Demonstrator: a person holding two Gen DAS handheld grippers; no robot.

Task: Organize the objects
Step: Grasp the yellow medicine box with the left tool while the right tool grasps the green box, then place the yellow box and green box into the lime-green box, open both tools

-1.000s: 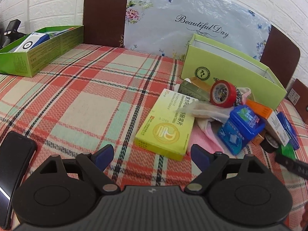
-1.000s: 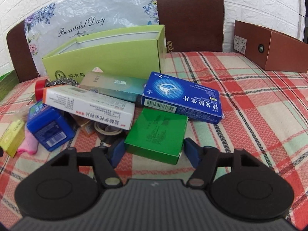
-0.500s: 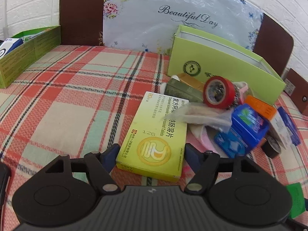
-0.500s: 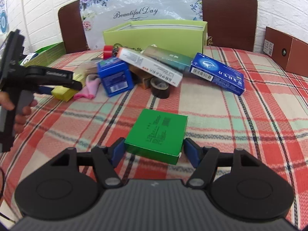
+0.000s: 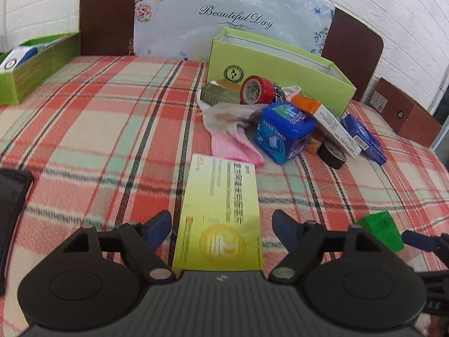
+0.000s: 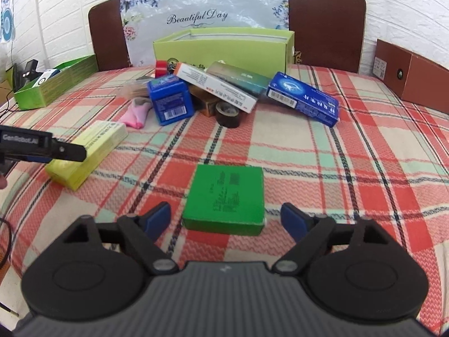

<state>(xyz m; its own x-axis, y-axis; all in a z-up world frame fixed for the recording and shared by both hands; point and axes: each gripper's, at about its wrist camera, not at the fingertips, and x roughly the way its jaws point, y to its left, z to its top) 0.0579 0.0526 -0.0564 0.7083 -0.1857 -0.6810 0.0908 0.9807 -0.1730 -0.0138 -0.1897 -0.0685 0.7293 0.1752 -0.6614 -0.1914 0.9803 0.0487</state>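
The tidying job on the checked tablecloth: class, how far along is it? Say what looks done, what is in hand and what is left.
Done: the yellow box and green box lie apart from the pile.
In hand: nothing is gripped. The left gripper and right gripper have just been opening, each box between clear pads.
Left: the blue tub, brown tape and blue carton are still heaped before the open light-green box.

Our left claw (image 5: 219,226) points forward and down at the surface, its blue fingertips (image 5: 158,226) spread apart; its jaws have just been opening, and a box lies between them with a gap on each side. Our right claw (image 6: 226,219) tilts down the same way, and its jaws have just been opening too, pads clear of the box between them. In the right wrist view the left claw reaches in from the left edge.
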